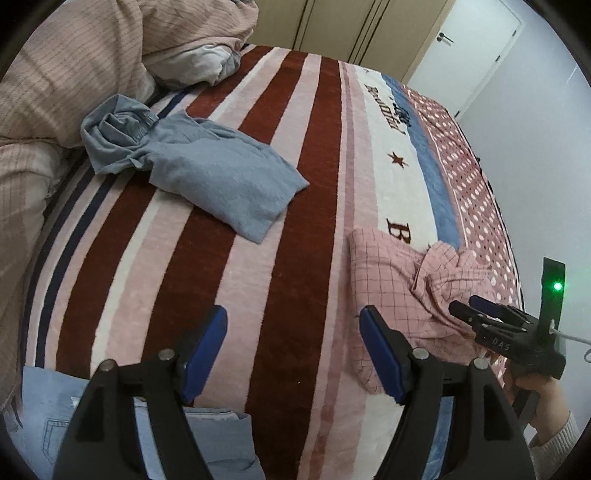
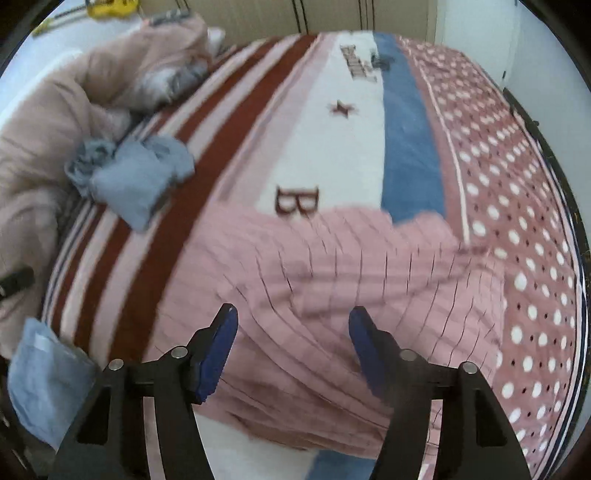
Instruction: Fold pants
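Pink checked pants [image 1: 402,291] lie crumpled on the striped blanket [image 1: 207,295] at the right of the bed; they fill the middle of the right wrist view [image 2: 325,280], which is blurred. My left gripper [image 1: 293,347] is open and empty above the blanket, left of the pink pants. My right gripper [image 2: 291,347] is open and empty, just above the pink pants; it shows at the right edge of the left wrist view [image 1: 476,308]. Grey-blue pants [image 1: 207,170] lie loosely folded near the pillows; they also show in the right wrist view [image 2: 136,177].
Light blue jeans [image 1: 55,424] lie at the near edge of the bed, also in the right wrist view [image 2: 44,380]. A pink duvet and pillows [image 1: 74,66] are heaped at the left. Wardrobe doors [image 1: 351,26] and a white door [image 1: 476,48] stand beyond the bed.
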The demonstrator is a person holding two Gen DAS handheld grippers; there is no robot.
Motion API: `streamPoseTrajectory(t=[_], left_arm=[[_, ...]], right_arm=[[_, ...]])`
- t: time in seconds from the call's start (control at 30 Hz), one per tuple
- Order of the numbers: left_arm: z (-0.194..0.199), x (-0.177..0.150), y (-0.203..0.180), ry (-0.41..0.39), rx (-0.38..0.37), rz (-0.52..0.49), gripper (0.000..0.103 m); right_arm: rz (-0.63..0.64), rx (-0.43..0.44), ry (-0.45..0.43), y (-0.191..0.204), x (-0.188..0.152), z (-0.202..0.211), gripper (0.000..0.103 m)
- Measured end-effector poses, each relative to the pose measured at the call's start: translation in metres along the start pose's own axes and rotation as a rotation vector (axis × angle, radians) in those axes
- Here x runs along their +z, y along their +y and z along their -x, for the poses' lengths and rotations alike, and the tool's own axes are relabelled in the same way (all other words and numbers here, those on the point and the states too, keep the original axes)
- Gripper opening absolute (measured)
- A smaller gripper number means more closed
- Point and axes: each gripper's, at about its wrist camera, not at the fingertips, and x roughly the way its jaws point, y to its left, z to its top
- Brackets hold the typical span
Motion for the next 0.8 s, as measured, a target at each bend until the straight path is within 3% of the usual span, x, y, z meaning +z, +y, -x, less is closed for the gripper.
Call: streamPoseTrajectory(t=[0.3,0.43,0.53,0.63,0.67,0.8], left_arm=[[-0.009,-0.003,0.012,0.014,0.018,0.016,0.070],[-0.010,-0.004,0.018,0.013,0.026,0.021,0.070],[-0.011,-0.005,0.023,0.011,0.028,0.032,0.070],[-0.009,-0.005,0.024,0.009,0.028,0.038,0.070],[-0.009,-0.005,0.025,0.008,0.028,0.038,0.070],[-0.004,-0.003,0.026,-0.002,0.030,0.039,0.070]], right_arm=[[0.118,-0.022,0.010,0.026,-0.001,-0.038,0.064],[0.148,-0.092,0.011,0.035,0.001,-0.051,0.062],[0.134,-0.154,-0.014,0.032,0.002,-0.052,0.043],[0.104,-0.180,-0.039,0.025,0.004,-0.048,0.008],[0.099,-0.196,-0.051,0.022,0.005,-0.046,0.003],[0.060,-0.160,-0.126,0.016,0.014,-0.024,0.002]])
